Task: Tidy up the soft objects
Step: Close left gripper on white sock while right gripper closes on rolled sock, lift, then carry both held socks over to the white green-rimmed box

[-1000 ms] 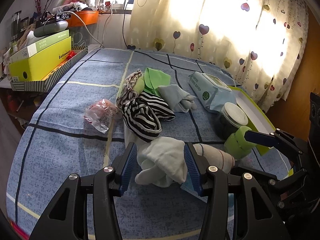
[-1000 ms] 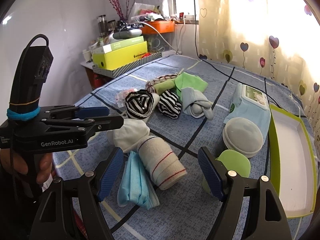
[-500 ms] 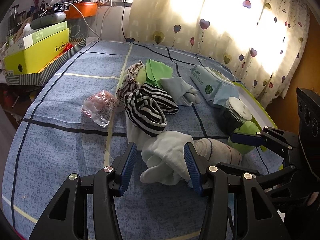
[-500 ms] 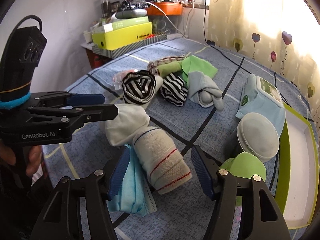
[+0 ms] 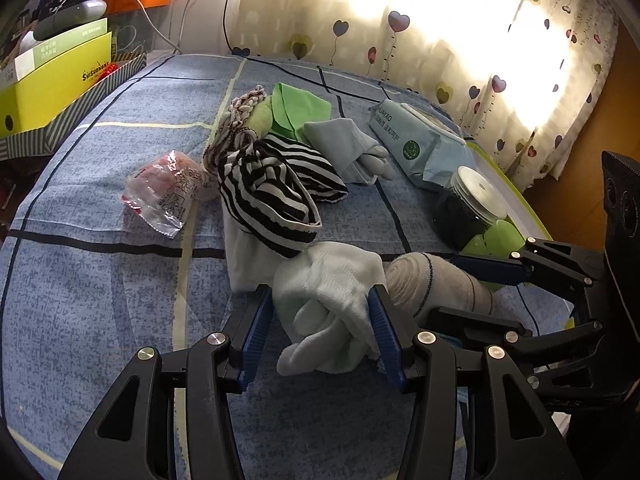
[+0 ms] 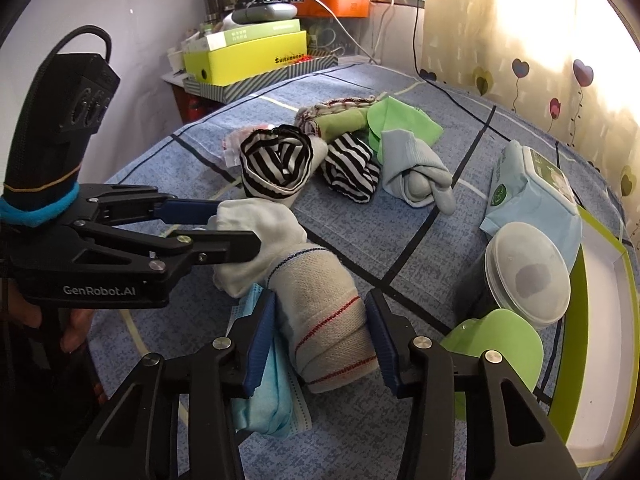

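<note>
A white sock bundle (image 5: 328, 304) lies on the blue bedspread between my left gripper's (image 5: 318, 336) blue pads, which press its sides. It also shows in the right wrist view (image 6: 256, 236). A rolled beige sock with red stripes (image 6: 324, 320) sits between my right gripper's (image 6: 320, 340) pads, which close on it. It also shows in the left wrist view (image 5: 436, 284). Behind lie two black-and-white striped socks (image 5: 268, 200), a pale blue sock (image 5: 348, 152) and a green cloth (image 5: 296, 108).
A blue face mask (image 6: 264, 392) lies under the beige sock. A clear-lidded jar (image 6: 520, 272), a green lid (image 6: 496, 344), a wipes pack (image 6: 532, 192) and a green-rimmed white tray (image 6: 596, 320) stand at the right. A plastic packet (image 5: 164, 192) lies left. Yellow boxes (image 5: 52, 76) sit far left.
Both grippers have narrowed their jaws: the right has closed from wide open onto the beige sock, the left has tightened on the white sock bundle. Both moved slightly forward.
</note>
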Motion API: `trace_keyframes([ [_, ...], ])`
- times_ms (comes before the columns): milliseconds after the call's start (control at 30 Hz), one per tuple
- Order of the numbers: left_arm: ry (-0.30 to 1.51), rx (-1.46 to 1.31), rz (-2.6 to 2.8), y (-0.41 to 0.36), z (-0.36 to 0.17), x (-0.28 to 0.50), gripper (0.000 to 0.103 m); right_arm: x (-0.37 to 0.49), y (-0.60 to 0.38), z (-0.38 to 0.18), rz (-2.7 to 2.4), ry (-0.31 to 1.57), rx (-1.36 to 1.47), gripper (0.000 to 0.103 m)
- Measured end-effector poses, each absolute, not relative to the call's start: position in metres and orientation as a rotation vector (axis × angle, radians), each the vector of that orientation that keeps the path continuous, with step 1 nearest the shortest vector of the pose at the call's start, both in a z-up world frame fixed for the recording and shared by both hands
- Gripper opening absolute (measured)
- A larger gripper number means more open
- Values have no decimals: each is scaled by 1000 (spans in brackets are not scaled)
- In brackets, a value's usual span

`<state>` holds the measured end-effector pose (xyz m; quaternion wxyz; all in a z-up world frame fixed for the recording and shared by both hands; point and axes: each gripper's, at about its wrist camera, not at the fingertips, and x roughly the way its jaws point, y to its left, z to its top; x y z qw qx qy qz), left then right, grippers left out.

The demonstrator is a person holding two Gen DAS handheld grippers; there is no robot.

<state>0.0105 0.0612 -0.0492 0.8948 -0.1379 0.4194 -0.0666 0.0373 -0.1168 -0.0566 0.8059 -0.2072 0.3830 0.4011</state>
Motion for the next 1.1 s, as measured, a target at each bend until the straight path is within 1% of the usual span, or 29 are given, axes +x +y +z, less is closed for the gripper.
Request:
trace_keyframes([
  [233,877,-319,-191,56,-56,13,50,34,-124,-47,841,784,-435,43],
  [267,874,-320,-201,55,-55,13,44,34,-125,-46,840,780,-431,43],
  [300,871,-321,-207,54,-55,12,41,34,-126,-45,838,777,-427,43],
  [367,860,-320,-205,54,-51,9,37,34,-129,-42,836,767,-416,43],
  [433,838,-317,-202,54,-46,5,35,33,-132,-39,831,754,-403,43],
  [767,738,-258,-152,48,-12,-7,34,28,-149,-13,819,657,-327,43],
  [1100,671,-229,-119,38,15,-1,34,30,-165,8,810,589,-271,43],
])
